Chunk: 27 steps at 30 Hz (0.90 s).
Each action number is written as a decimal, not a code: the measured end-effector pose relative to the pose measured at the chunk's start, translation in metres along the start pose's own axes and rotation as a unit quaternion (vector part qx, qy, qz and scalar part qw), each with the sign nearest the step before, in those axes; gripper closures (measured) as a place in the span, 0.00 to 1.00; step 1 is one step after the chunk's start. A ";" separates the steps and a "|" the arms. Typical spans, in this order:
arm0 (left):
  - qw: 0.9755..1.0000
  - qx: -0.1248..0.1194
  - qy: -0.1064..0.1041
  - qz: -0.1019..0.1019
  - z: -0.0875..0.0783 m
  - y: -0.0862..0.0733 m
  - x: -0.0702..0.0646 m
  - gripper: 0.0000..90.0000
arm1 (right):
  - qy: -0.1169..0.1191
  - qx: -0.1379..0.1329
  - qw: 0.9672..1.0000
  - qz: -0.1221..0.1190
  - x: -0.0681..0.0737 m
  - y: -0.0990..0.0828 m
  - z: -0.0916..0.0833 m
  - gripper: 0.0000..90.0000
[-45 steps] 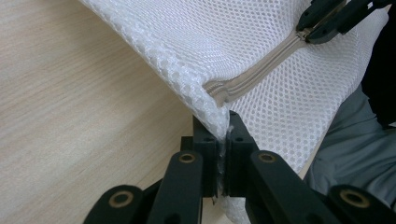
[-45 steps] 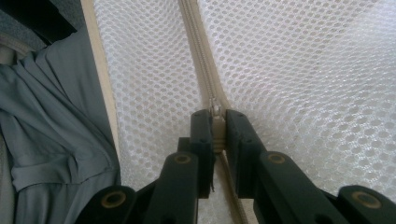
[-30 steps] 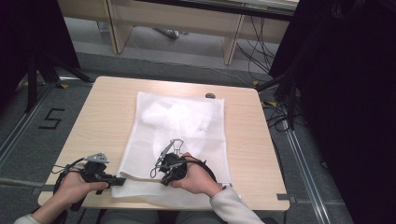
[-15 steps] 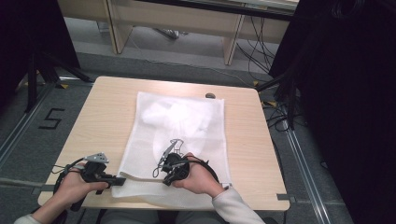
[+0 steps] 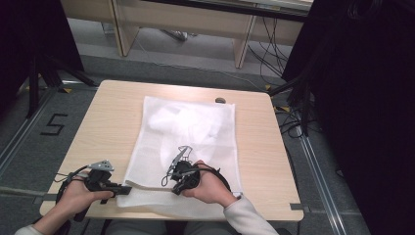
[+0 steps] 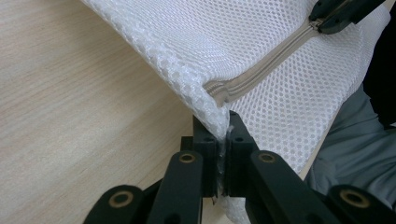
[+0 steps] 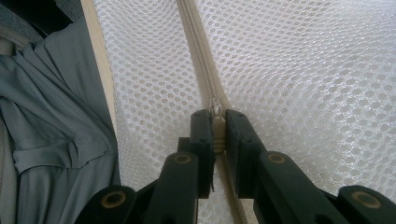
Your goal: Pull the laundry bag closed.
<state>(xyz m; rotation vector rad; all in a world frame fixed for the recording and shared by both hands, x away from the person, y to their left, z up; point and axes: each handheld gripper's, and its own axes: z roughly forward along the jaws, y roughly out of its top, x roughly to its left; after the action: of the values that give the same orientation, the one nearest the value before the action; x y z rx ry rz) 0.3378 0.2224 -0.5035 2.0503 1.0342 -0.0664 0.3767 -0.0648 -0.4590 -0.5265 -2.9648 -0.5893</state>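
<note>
While the white mesh laundry bag [image 5: 188, 142] lies flat on the desk [image 5: 98, 122], its near edge at the person's side, the work on its zipper [image 7: 198, 51] looks only partly done, though the pictures do not settle whether it is being opened or closed.

At the left, the left hand-held gripper [image 5: 121, 190] has its jaws pressed together on the bag's near-left corner [image 6: 212, 114], just where the zipper's end [image 6: 223, 89] sits. In the left gripper view, mesh is squeezed between the two jaws, anchoring the fabric.

Farther right, the right hand-held gripper [image 7: 217, 122] pinches the zipper pull [image 7: 218, 127], jaws closed tight around it. From the high view this gripper [image 5: 171, 182] rests on the bag's near edge, near the left one, so the slider sits close to the left end of the track. A long stretch of zipper runs on to the bag's right side, which I judge is the travel left to cover.
</note>
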 end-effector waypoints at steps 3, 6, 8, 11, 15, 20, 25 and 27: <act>1.000 0.001 0.000 0.002 0.000 0.000 0.000 0.95 | 0.001 -0.002 1.000 -0.002 -0.001 -0.001 -0.001 0.92; 1.000 0.002 0.001 0.002 0.000 0.000 0.000 0.95 | -0.001 0.001 1.000 0.004 0.000 -0.002 -0.002 0.91; 1.000 0.000 0.000 0.000 0.000 0.000 0.000 0.95 | -0.001 0.000 1.000 0.001 -0.001 -0.002 -0.002 0.91; 1.000 0.001 0.000 0.001 0.000 0.000 0.000 0.95 | 0.000 -0.002 1.000 0.001 -0.002 -0.004 -0.002 0.91; 1.000 0.011 -0.001 0.003 -0.002 0.001 0.001 0.95 | 0.000 0.000 1.000 0.005 -0.002 -0.004 -0.003 0.91; 1.000 0.013 -0.006 0.002 -0.002 0.001 0.001 0.95 | -0.007 0.003 1.000 -0.005 -0.003 -0.005 -0.004 0.92; 1.000 0.012 -0.006 0.002 -0.002 0.001 0.002 0.95 | -0.008 0.002 1.000 -0.005 -0.003 -0.006 -0.004 0.92; 1.000 0.013 -0.005 0.003 -0.002 0.001 0.001 0.95 | -0.011 0.004 1.000 -0.002 -0.003 -0.007 -0.005 0.92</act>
<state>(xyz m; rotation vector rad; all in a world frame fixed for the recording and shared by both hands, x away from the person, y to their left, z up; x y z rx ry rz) 0.3387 0.2244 -0.5021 2.0734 1.0257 -0.0877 0.3772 -0.0732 -0.4574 -0.5314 -2.9886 -0.5755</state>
